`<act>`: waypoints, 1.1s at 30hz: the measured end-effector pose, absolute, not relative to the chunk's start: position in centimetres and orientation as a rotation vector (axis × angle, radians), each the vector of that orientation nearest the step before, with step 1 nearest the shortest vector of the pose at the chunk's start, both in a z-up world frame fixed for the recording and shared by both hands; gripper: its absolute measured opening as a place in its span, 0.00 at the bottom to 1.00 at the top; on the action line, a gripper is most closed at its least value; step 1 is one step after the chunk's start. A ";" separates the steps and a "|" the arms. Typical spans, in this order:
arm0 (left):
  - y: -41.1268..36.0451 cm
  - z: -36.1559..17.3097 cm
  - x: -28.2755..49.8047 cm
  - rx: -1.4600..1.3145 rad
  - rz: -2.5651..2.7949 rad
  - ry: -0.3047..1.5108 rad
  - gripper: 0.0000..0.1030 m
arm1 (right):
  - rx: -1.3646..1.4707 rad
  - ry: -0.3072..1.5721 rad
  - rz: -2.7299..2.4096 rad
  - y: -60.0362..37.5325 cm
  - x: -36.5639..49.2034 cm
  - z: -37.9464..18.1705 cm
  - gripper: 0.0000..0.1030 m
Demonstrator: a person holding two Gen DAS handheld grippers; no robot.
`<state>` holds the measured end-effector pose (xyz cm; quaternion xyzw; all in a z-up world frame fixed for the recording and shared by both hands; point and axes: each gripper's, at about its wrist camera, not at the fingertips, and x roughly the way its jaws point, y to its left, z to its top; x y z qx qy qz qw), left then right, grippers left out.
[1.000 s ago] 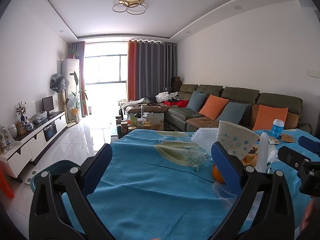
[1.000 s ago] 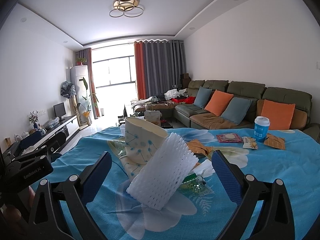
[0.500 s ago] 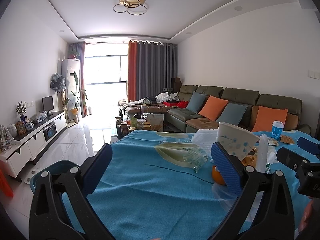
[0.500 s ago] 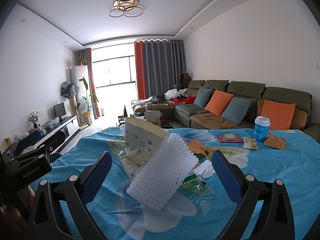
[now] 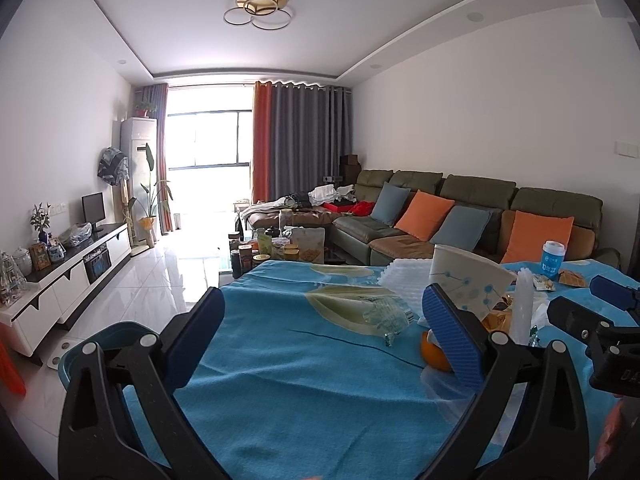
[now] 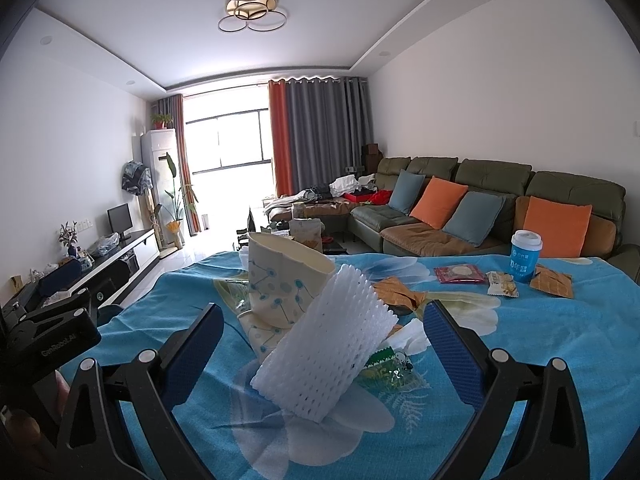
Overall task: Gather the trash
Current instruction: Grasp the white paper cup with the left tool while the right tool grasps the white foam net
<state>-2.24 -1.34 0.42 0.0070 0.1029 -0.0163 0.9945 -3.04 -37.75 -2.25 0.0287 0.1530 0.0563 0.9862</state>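
a: where's the right gripper (image 6: 320, 354)?
b: hovering over the blue-clothed tabletop (image 6: 560, 344), jaws spread wide, a white foam net sleeve (image 6: 324, 356) lying tilted between them, a paper cup (image 6: 280, 280) just beyond.
a: and the left gripper (image 5: 324, 338)?
b: also wide apart, empty, a clear wrapper (image 5: 384, 312) ahead to its right.

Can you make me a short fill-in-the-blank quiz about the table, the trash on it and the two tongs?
1. The white foam net sleeve leans against the tilted paper ____.
2. Both the left tongs and the right tongs are ____ and hold nothing.
3. The upright cup with the white lid is ____ in colour.
4. The tablecloth is mainly ____.

Missing words: cup; open; blue; blue
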 end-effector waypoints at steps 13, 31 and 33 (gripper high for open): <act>-1.9 -0.9 0.1 -0.004 -0.128 0.300 0.95 | 0.103 0.395 0.114 -39.1 -1.4 -3.6 0.94; -6.3 -5.4 8.8 -0.024 -0.479 0.650 0.73 | 0.195 0.540 0.259 -39.6 3.1 -4.5 0.53; -6.7 -5.8 9.3 -0.037 -0.536 0.683 0.65 | 0.216 0.564 0.275 -39.9 3.5 -4.8 0.45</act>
